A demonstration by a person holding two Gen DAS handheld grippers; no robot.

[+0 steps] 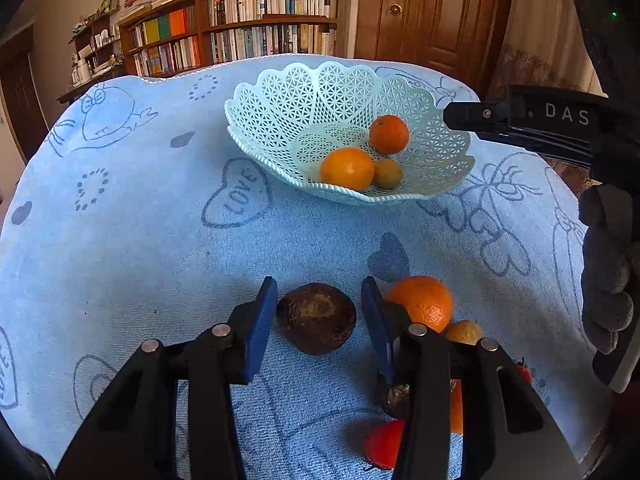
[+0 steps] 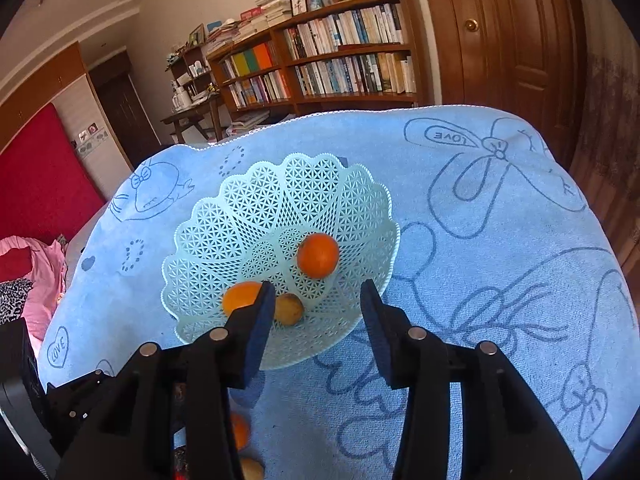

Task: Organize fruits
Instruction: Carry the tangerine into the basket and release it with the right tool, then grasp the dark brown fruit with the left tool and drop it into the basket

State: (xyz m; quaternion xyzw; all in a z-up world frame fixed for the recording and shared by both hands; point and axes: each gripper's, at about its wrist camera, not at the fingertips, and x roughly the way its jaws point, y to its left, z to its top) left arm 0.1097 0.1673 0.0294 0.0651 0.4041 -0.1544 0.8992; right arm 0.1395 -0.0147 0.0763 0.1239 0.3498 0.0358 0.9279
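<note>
Three fruits lie in the pale mint lattice plastic basket (image 1: 280, 108): two round oranges (image 1: 389, 134) (image 1: 347, 169) and a small tan fruit (image 1: 387, 173) at its 5 o'clock side. One dark brown, rough-skinned round fruit (image 1: 316, 318) sits on the light blue printed towel (image 1: 160, 240) between the wide-open jaws of the left gripper (image 1: 318, 308), untouched. At its 3 o'clock lies another orange (image 1: 422, 300). The right gripper (image 2: 318, 304) hovers over the basket's near rim, spread open and empty. A grey-gloved hand (image 1: 608, 268) shows at 3 o'clock.
</note>
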